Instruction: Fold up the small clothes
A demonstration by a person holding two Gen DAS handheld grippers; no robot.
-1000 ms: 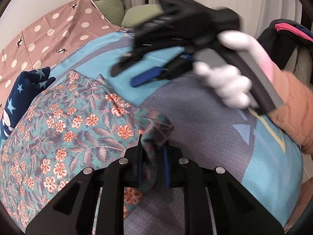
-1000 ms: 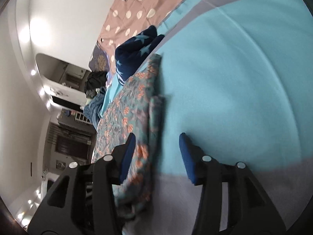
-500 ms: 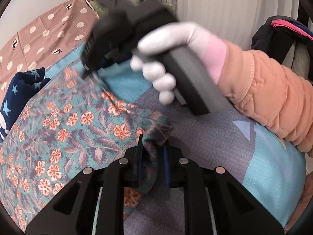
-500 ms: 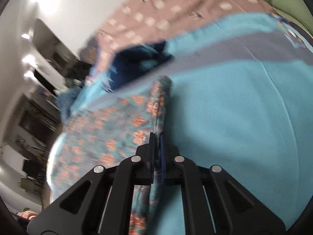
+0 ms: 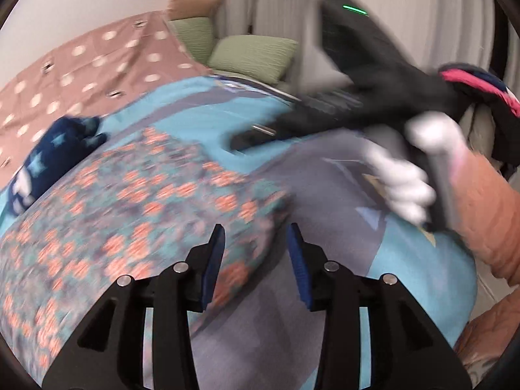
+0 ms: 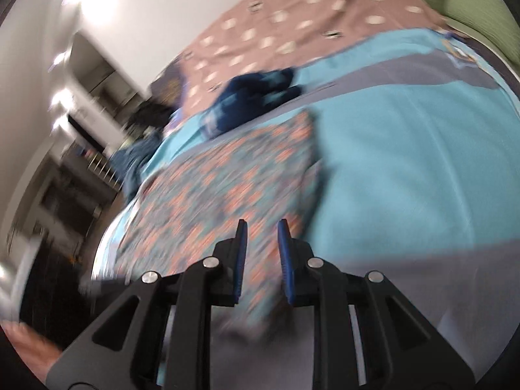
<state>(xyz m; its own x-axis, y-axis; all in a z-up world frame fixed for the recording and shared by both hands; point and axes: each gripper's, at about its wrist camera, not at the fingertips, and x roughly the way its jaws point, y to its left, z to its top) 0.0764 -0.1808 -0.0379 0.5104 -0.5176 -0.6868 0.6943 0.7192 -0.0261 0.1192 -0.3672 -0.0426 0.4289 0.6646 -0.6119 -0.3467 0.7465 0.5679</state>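
Observation:
A teal garment with orange flowers (image 5: 136, 214) lies spread on the blue and grey bedspread (image 5: 325, 292). My left gripper (image 5: 256, 243) is open just above the garment's near right edge, holding nothing. In the right wrist view the same floral garment (image 6: 227, 195) lies ahead, and my right gripper (image 6: 261, 243) is open over its near edge. In the left wrist view the right gripper's black body (image 5: 341, 110), held by a white-gloved hand (image 5: 406, 175), hovers above the bed to the upper right. Both views are motion-blurred.
A dark blue garment with stars (image 5: 55, 156) lies at the far left beside the floral one, also in the right wrist view (image 6: 256, 97). A brown dotted cover (image 5: 97, 65) and green pillows (image 5: 253, 55) lie beyond. Dark clothes (image 5: 481, 97) hang at the right.
Both grippers were shut on the floral garment's edge half a second ago and have opened, letting it go. The right gripper has swung from left to right above the bed.

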